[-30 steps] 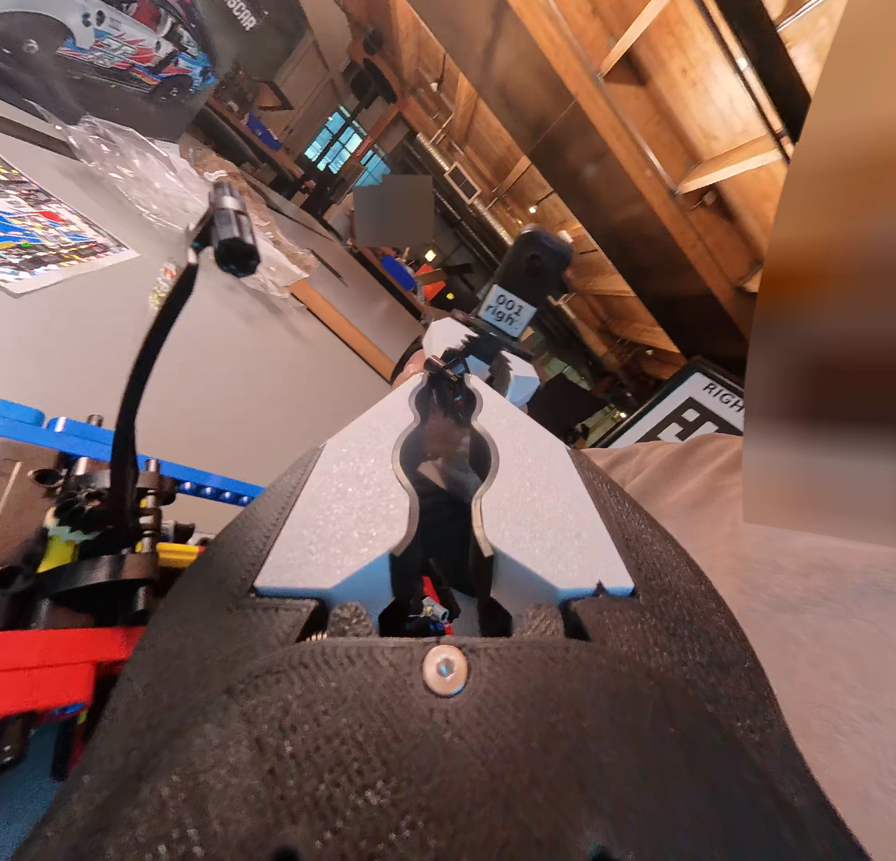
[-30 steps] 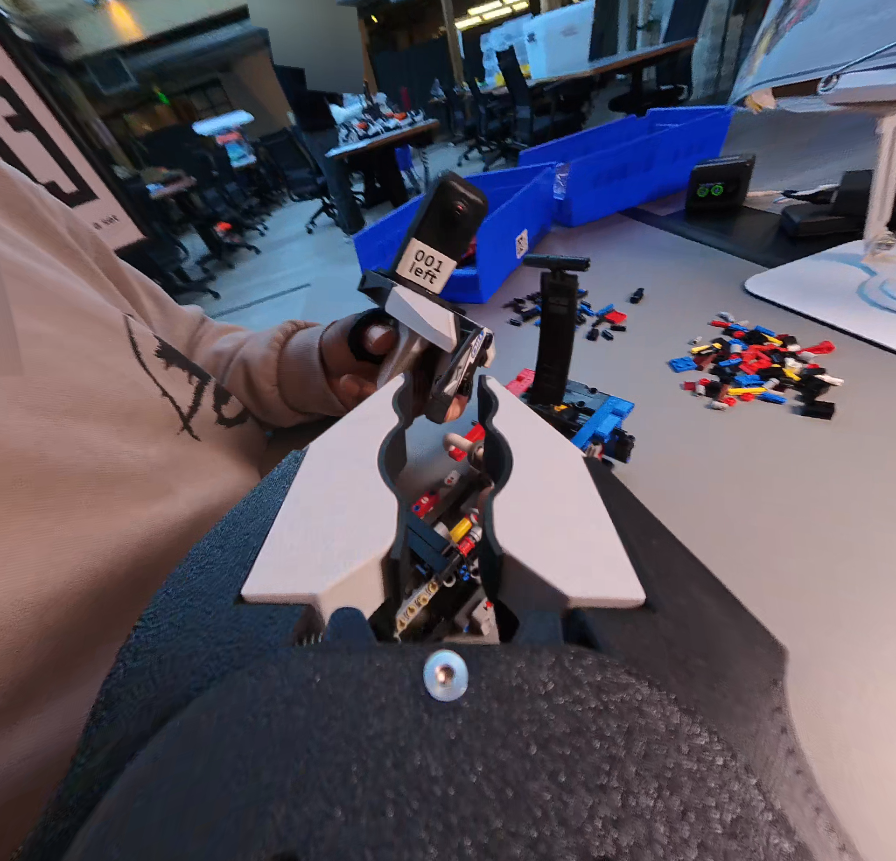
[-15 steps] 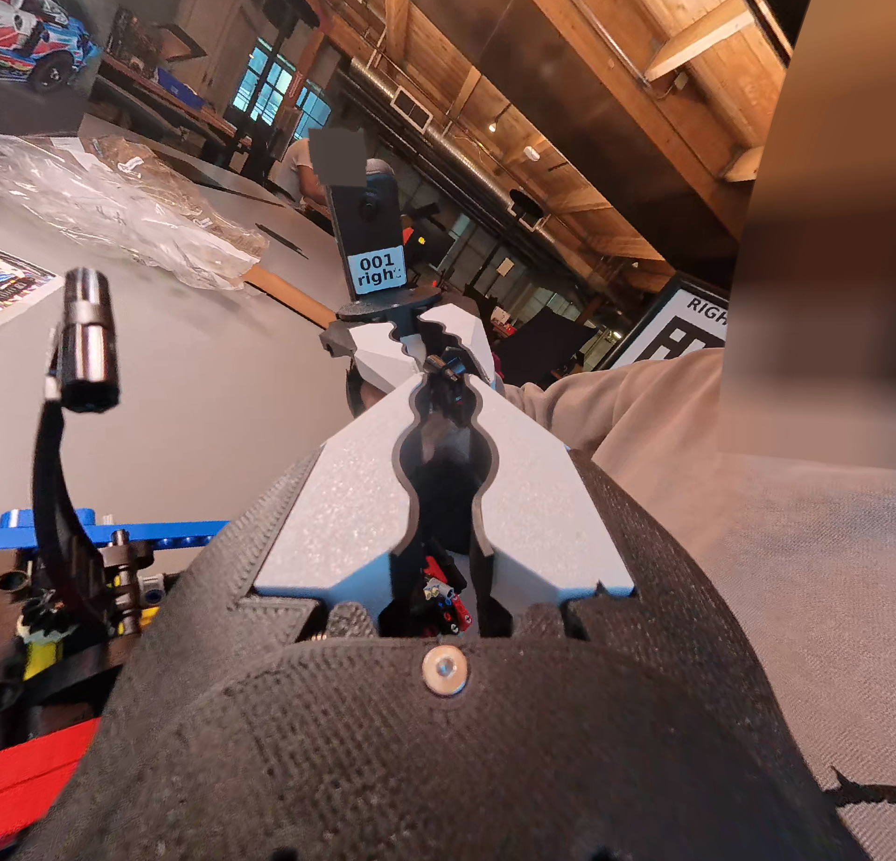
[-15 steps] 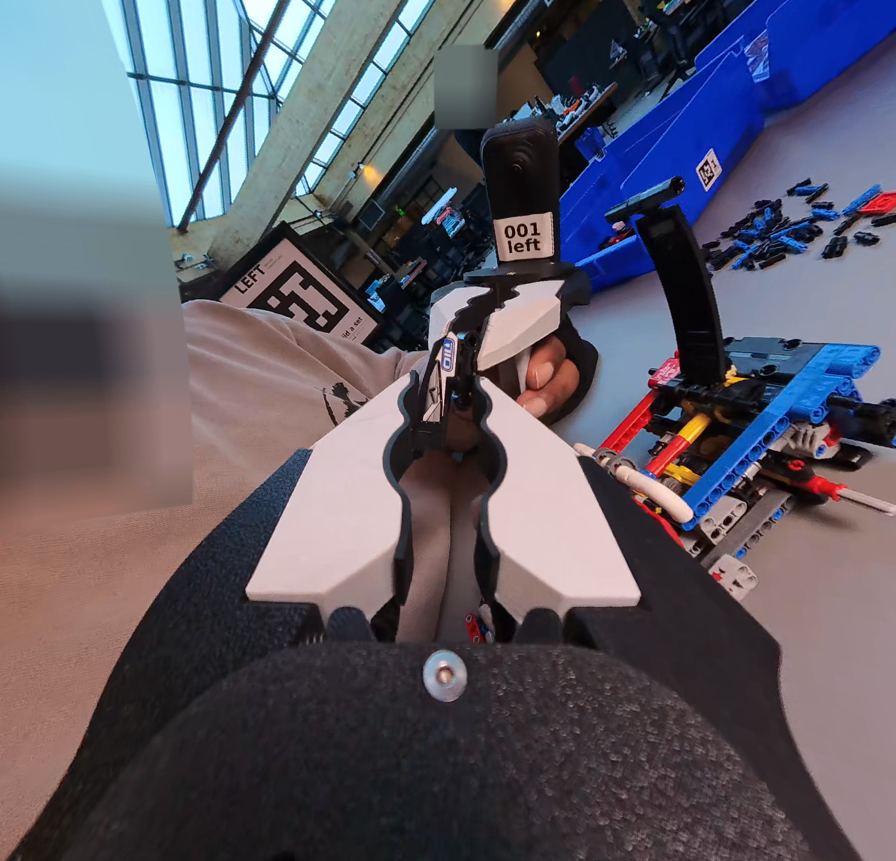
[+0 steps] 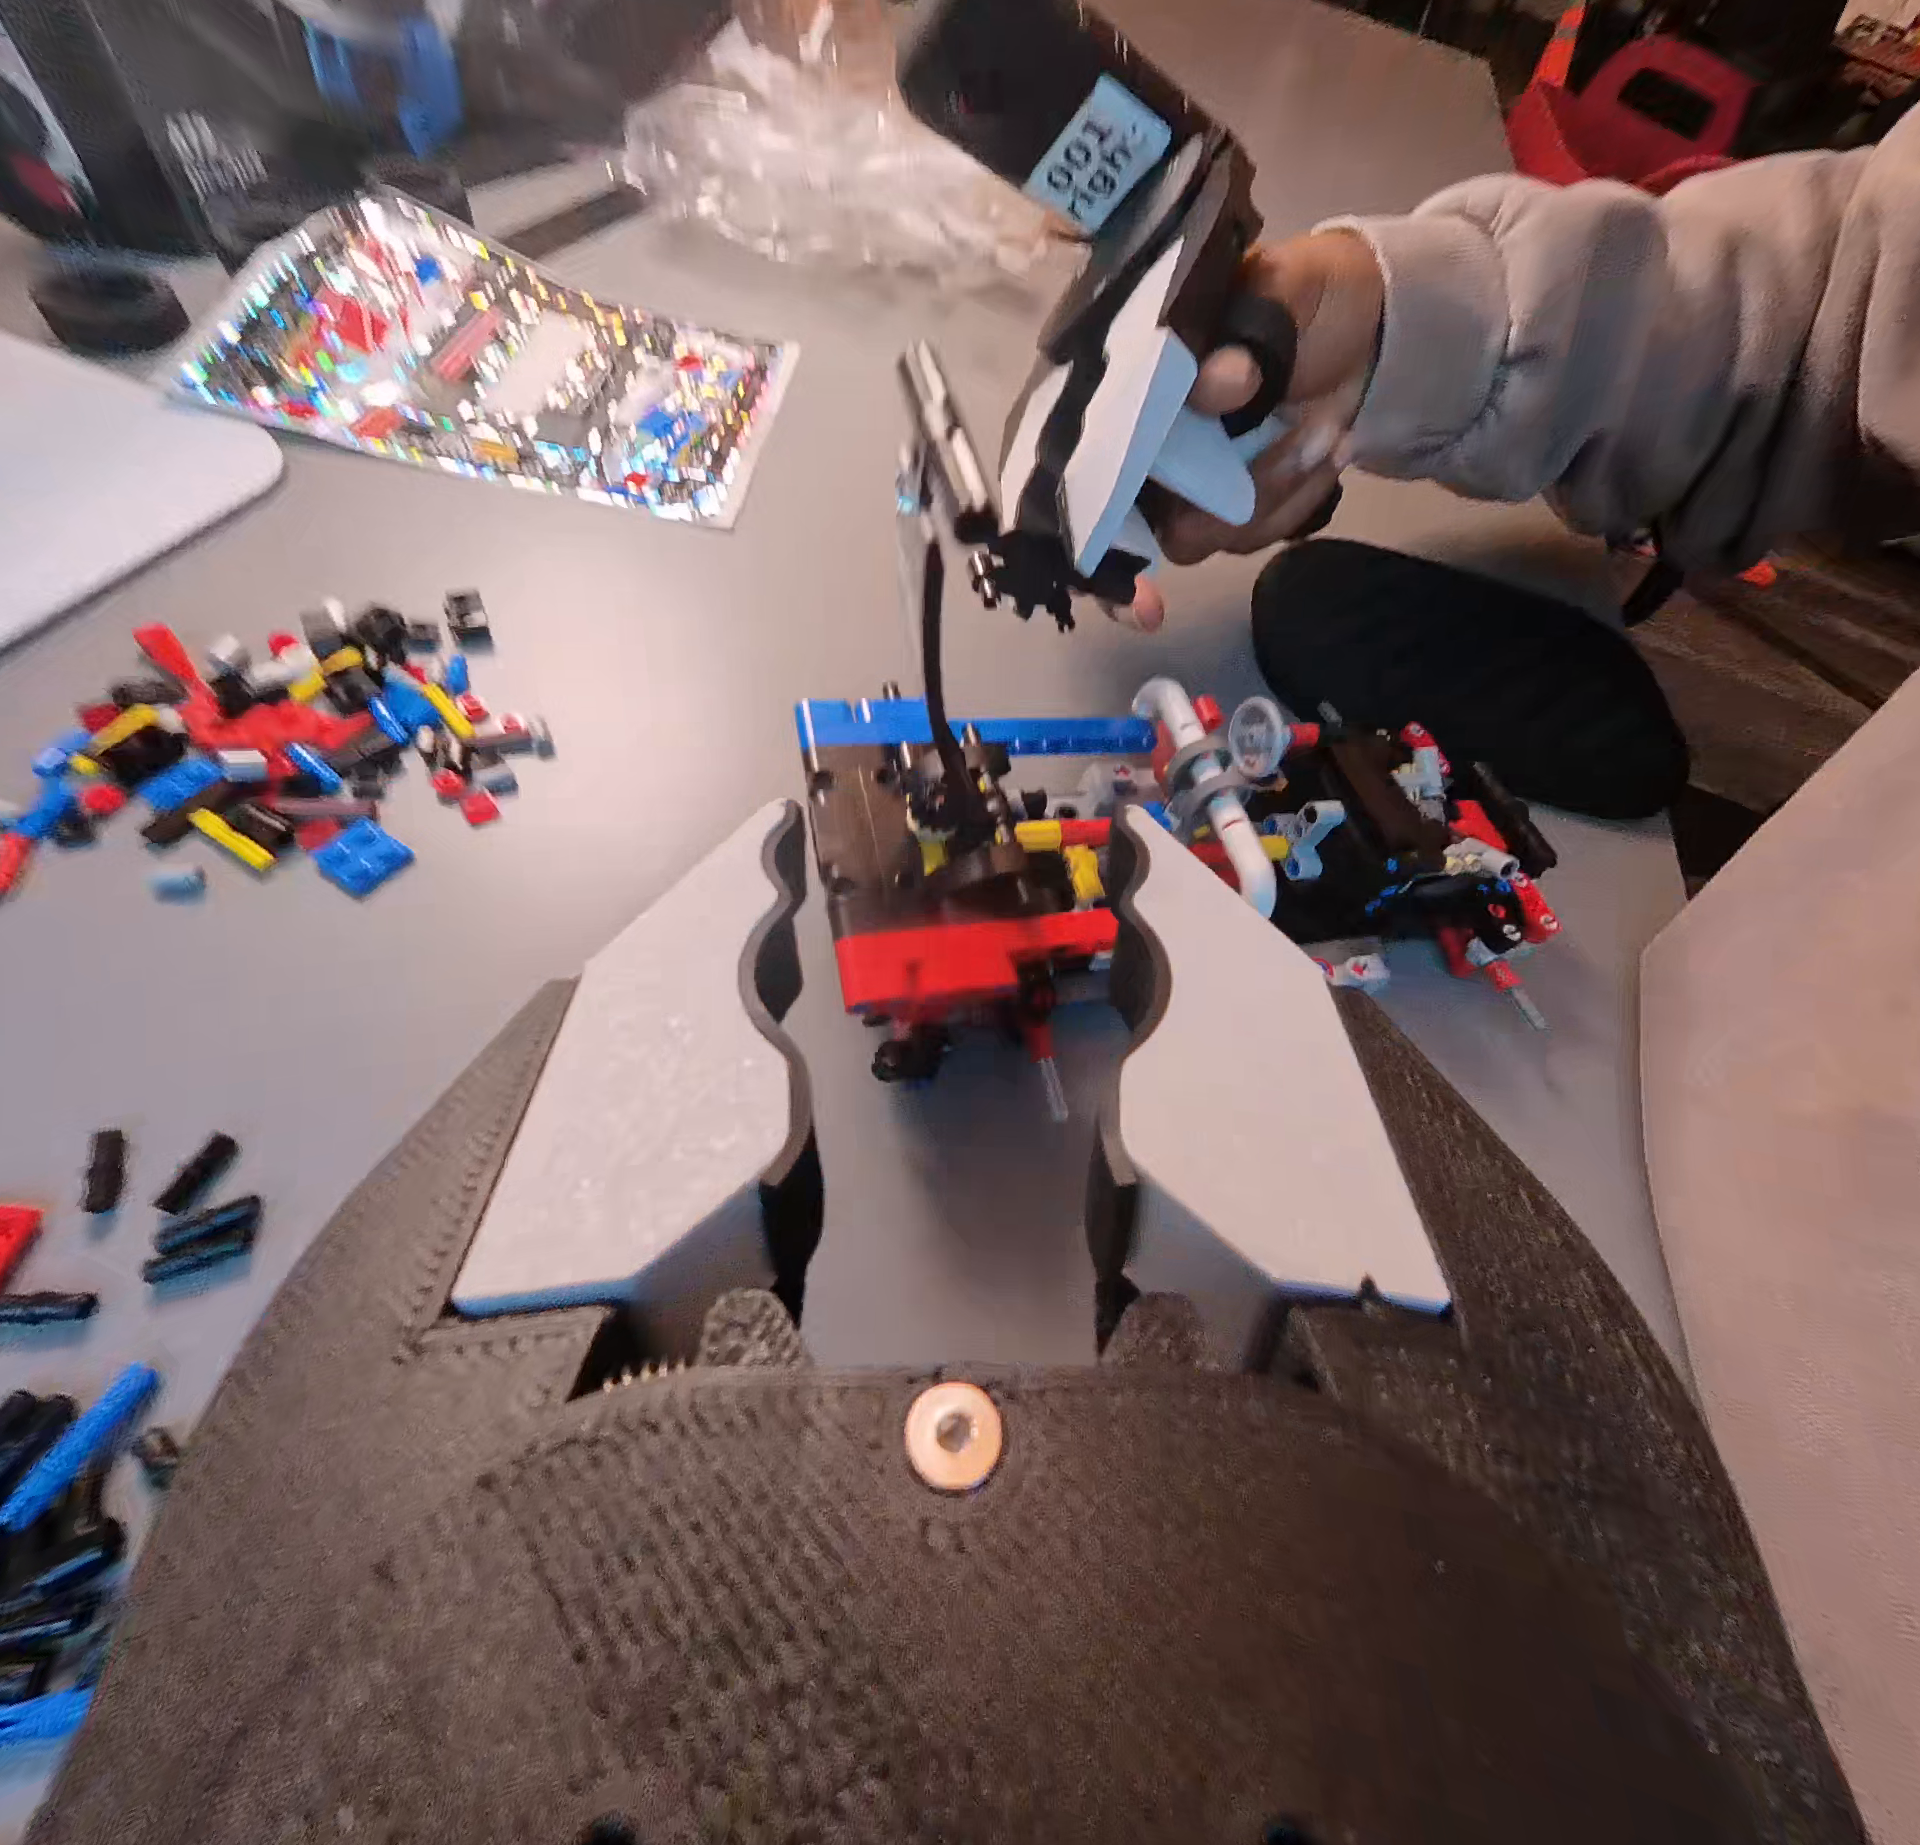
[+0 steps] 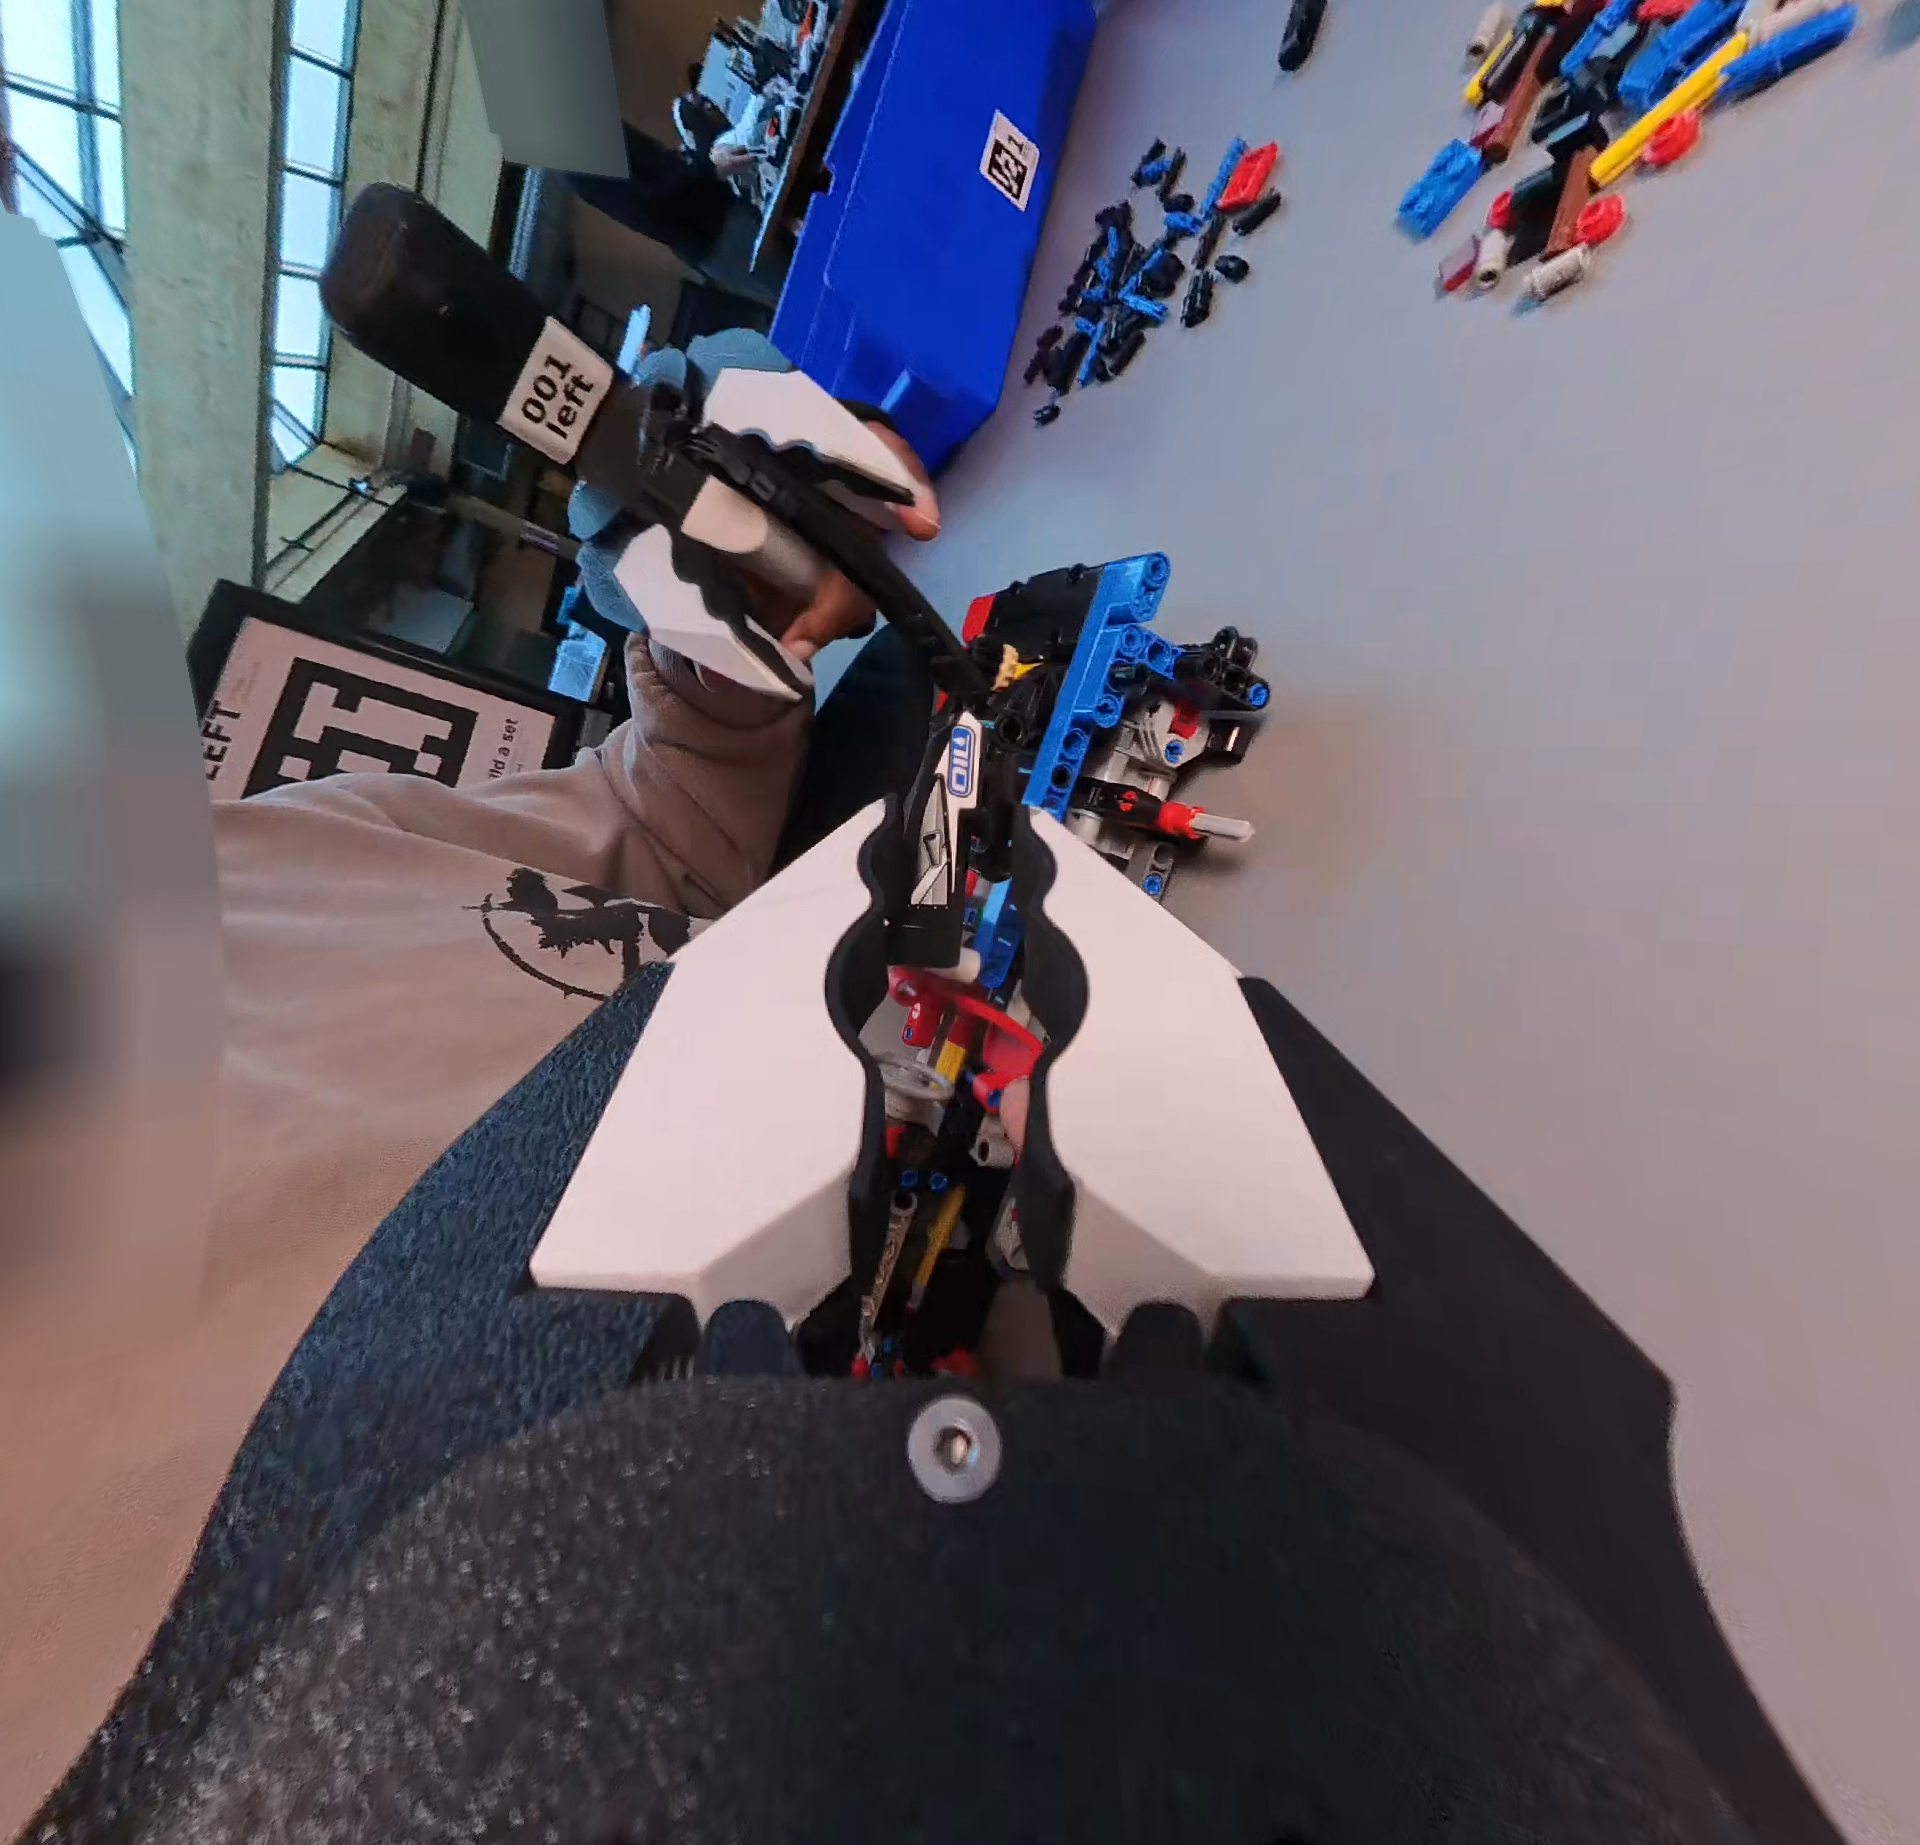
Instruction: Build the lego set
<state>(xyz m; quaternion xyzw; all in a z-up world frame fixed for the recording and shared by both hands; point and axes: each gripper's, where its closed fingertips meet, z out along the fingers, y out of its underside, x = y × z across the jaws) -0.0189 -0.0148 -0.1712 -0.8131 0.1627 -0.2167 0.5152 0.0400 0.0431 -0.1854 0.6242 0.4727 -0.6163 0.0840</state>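
The model sits on the table straight ahead of the left gripper, whose fingers stand apart over bare table just short of it. A thin black stalk rises from the model, with the right gripper beside its top. Left lies a brick pile, with bare table between it and the model. A black pad lies just right.

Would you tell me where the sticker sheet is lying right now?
In the left wrist view, the sticker sheet lies flat on the table, upper left, beyond the loose brick pile.
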